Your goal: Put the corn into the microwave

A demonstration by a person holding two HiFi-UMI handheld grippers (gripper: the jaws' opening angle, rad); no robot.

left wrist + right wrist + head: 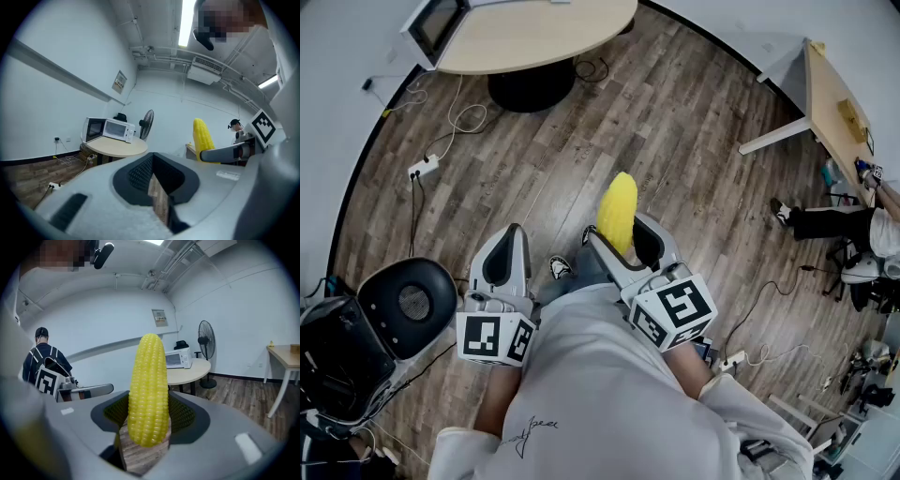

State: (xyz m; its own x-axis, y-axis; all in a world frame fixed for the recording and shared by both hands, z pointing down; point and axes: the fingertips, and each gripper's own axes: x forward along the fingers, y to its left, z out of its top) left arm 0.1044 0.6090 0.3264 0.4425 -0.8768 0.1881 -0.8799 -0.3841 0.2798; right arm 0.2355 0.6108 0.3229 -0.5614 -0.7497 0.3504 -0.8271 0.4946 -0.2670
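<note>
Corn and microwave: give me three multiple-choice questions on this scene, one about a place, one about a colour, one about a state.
1. Where does the microwave stand?
A. On the floor
B. On the round table
C. On a chair

2. What colour is the corn?
A. Yellow
B. White
C. Purple

3. What state is the right tool in?
A. Open and empty
B. Lying on the floor
C. Closed on the corn

Answers:
1 B: the left gripper view shows the microwave sitting on the tabletop.
2 A: the kernels are bright yellow in all three views.
3 C: the right gripper view shows the jaws pressing on the cob's sides, with the cob sticking up between them.
</note>
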